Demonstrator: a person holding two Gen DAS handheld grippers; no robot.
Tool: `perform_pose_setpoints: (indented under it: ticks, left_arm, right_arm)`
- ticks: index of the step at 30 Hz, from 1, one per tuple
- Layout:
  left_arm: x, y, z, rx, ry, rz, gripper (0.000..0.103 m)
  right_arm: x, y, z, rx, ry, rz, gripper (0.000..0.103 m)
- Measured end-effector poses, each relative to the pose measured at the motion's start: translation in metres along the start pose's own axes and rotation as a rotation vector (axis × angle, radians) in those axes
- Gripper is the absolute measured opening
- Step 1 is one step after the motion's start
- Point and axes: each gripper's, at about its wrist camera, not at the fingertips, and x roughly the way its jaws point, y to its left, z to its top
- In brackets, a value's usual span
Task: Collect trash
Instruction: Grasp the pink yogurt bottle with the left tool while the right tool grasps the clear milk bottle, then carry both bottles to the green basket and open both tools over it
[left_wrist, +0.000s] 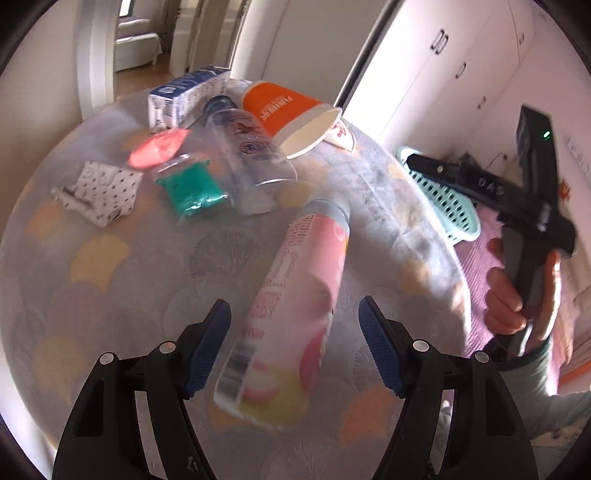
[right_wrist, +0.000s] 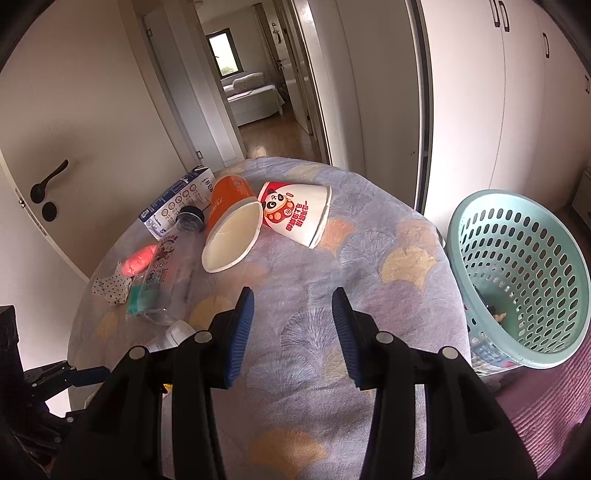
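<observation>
A pink and white bottle (left_wrist: 295, 306) lies on the patterned table (left_wrist: 110, 295), its base between the open fingers of my left gripper (left_wrist: 295, 339); I cannot tell if the pads touch it. My right gripper (right_wrist: 291, 332) is open and empty above the table (right_wrist: 369, 258). Further back lie a clear plastic bottle (left_wrist: 243, 147), an orange cup (left_wrist: 291, 114), a panda cup (right_wrist: 295, 214), a blue and white carton (left_wrist: 184, 96), a green packet (left_wrist: 192, 188), a pink wrapper (left_wrist: 159, 147) and a spotted paper (left_wrist: 99, 192). The right gripper also shows in the left wrist view (left_wrist: 480, 184).
A mint perforated basket (right_wrist: 517, 277) stands off the table's right edge on a purple cover (right_wrist: 535, 413), with a few small items inside. A door with a black handle (right_wrist: 48, 184) is at left. A corridor opens behind the table.
</observation>
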Motion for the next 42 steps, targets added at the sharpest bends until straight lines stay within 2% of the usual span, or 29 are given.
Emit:
perform_pose_setpoints:
  ticks: [2, 5, 9, 10, 12, 15, 19, 22, 26, 34, 37, 42]
  left_arm:
    - [0.014, -0.009, 0.005, 0.020, 0.031, 0.003, 0.070]
    - [0.028, -0.024, 0.009, 0.060, 0.055, 0.057, 0.069]
    - [0.040, -0.035, 0.008, 0.096, 0.084, 0.105, 0.050]
    - [0.042, -0.036, 0.007, 0.094, 0.086, 0.110, 0.050]
    - [0.041, -0.036, 0.005, 0.086, 0.069, 0.108, 0.048]
    - [0.034, -0.035, 0.001, 0.052, 0.035, 0.064, 0.047]
    - [0.009, -0.026, -0.005, -0.003, -0.029, -0.003, 0.047]
    - [-0.012, -0.018, -0.007, -0.028, -0.084, -0.019, 0.047]
    - [-0.039, 0.000, -0.010, -0.064, -0.146, 0.007, 0.047]
    - [-0.077, 0.058, -0.011, -0.190, -0.259, 0.171, 0.047]
    - [-0.082, 0.079, -0.010, -0.247, -0.277, 0.159, 0.047]
    - [-0.079, 0.090, -0.004, -0.277, -0.283, 0.152, 0.047]
  right_arm:
    - [-0.001, 0.001, 0.000, -0.020, 0.000, -0.002, 0.041]
    - [-0.001, 0.002, 0.000, -0.038, 0.005, -0.001, 0.041]
    - [0.003, 0.002, 0.000, -0.040, 0.015, 0.014, 0.041]
    - [0.003, 0.002, 0.000, -0.040, 0.017, 0.019, 0.042]
    - [0.005, 0.004, 0.000, -0.042, 0.017, 0.021, 0.046]
    - [0.004, 0.007, 0.002, -0.051, 0.010, 0.024, 0.046]
    - [0.004, 0.015, 0.010, -0.057, 0.003, 0.046, 0.046]
    - [0.007, 0.029, 0.016, -0.074, -0.004, 0.052, 0.046]
    - [0.017, 0.051, 0.023, -0.083, 0.006, 0.086, 0.046]
    - [0.060, 0.108, 0.026, -0.133, 0.076, 0.124, 0.047]
    - [0.081, 0.122, 0.026, -0.120, 0.118, 0.147, 0.054]
    - [0.105, 0.138, 0.024, -0.133, 0.151, 0.116, 0.055]
